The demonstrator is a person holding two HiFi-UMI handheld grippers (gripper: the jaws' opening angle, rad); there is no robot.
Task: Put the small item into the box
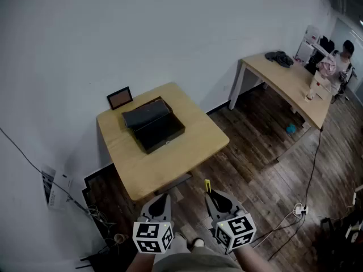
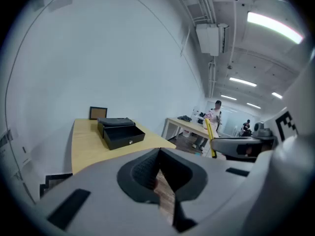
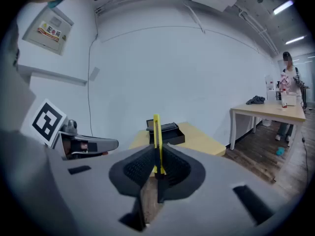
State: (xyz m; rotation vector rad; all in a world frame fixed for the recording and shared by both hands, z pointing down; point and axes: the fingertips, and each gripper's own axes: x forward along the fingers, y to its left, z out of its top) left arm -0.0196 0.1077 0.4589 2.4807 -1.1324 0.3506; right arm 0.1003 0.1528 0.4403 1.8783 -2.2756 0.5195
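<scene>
The right gripper point(image 3: 157, 149) is clamping the small yellow item point(image 3: 156, 127) between its jaws. The item is standing upright in the grip, with its yellow end sticking out past the fingertips and a dark part sitting lower between the pads. In the head view the same item point(image 1: 207, 186) is poking forward from the right gripper point(image 1: 213, 197).

The left gripper point(image 2: 158, 152) is holding its jaws pressed together with nothing between them. It is hanging just beside the right gripper, on that gripper's left, and both are pointing forward over the wooden floor point(image 1: 255, 163).

The black box point(image 1: 160, 130) is sitting well ahead of both grippers on a square wooden table point(image 1: 187, 146), a little to the left of the left gripper's line. It is lying open, with its lid tilted back on the side away from the grippers. From the right gripper's own view the box point(image 3: 170, 134) is showing straight beyond the upright item, well apart from it. A small picture frame point(image 1: 119, 97) is standing beyond the box at the table's far edge, by the wall.

Far off to the right of the right gripper, a person point(image 1: 339, 61) is sitting beside a second table point(image 1: 289, 81), which is carrying a dark bundle point(image 1: 279, 57).
</scene>
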